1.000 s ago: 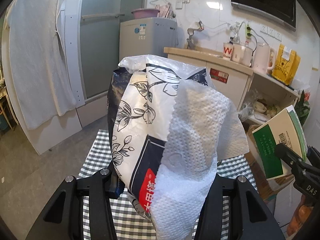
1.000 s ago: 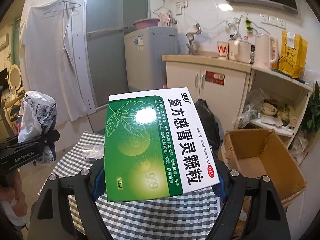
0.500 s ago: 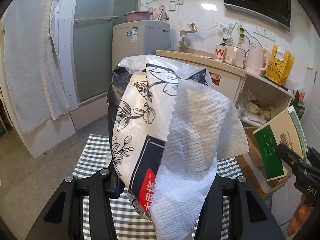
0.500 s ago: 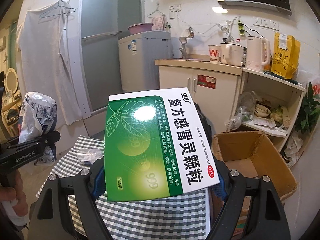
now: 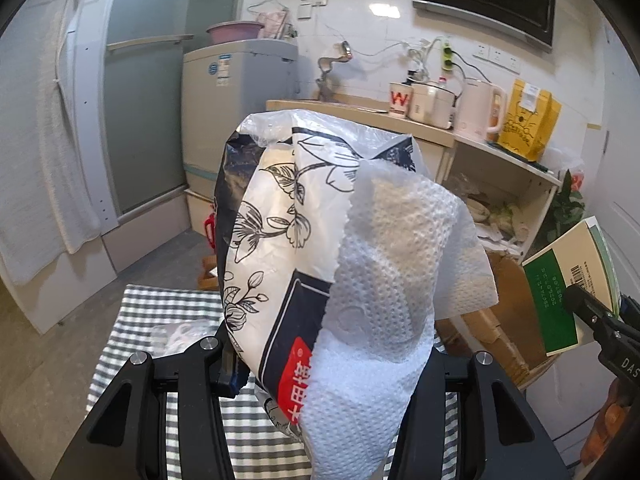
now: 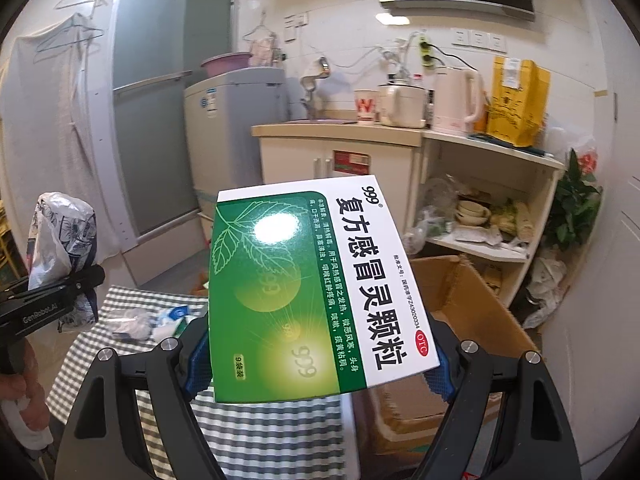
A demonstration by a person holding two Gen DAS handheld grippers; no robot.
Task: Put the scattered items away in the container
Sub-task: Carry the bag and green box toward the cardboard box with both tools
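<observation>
The left gripper (image 5: 328, 364) was clamped on a floral tissue pack (image 5: 288, 248), a paper sheet (image 5: 384, 320) hanging out, held above the checkered table (image 5: 132, 320). The right gripper (image 6: 320, 364) pinched a green medicine box (image 6: 312, 292) over the table edge, beside the open cardboard box (image 6: 480, 312) on the floor.

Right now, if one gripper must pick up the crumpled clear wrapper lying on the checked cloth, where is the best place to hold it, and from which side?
Probably from above, fingers closing across the raised, bunched middle of the crumpled wrapper. It lies low and loose on the checked cloth, so its flat edges offer little to pinch. Small packets sit close beside it, so a sideways approach would likely push them.
</observation>
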